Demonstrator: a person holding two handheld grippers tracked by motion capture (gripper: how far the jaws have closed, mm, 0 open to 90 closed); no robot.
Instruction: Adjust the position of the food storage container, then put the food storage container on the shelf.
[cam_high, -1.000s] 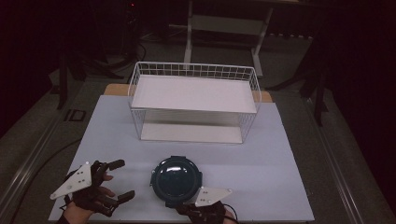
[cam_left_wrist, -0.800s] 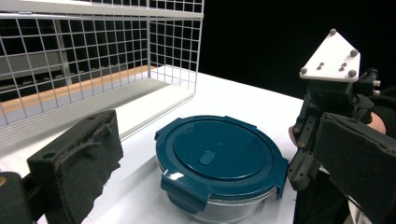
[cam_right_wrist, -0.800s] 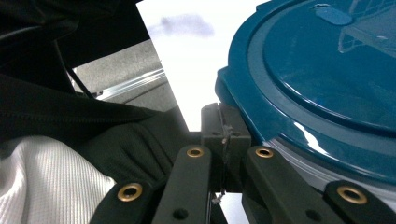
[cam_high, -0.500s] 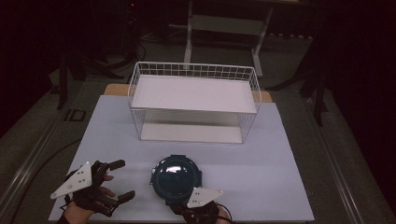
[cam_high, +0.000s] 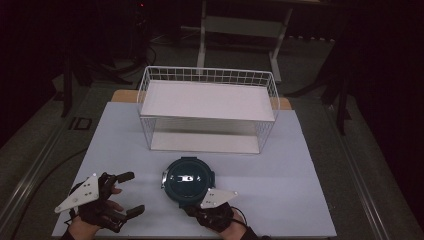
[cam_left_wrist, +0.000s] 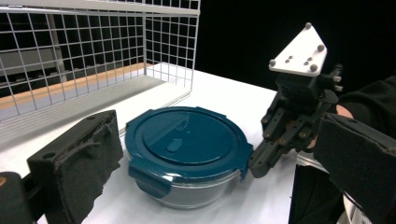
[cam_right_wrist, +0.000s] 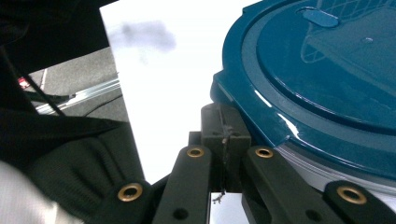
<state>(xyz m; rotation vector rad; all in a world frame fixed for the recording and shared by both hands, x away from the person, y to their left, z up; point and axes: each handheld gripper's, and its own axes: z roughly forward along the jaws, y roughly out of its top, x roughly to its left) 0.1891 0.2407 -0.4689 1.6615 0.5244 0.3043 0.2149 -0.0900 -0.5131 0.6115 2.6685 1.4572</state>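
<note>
Right claw (cam_right_wrist: 224, 135), jaws pressed together and empty, touches the lid tab of the container (cam_high: 189, 181) on the counter (cam_high: 280, 170) near the basket (cam_high: 207, 110). Left claw (cam_high: 127, 192) waits spread. Better to lift the tab slowly, holding the bowl steady.

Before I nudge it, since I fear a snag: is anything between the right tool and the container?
Nothing visible. The right tool, jaws shut, sits right at the teal-lidded container's lid edge, with bare white table around.

White table (cam_high: 300, 165); on it, wire basket (cam_high: 207, 112) at the back, teal-lidded glass container (cam_high: 188, 181) near the front
</note>
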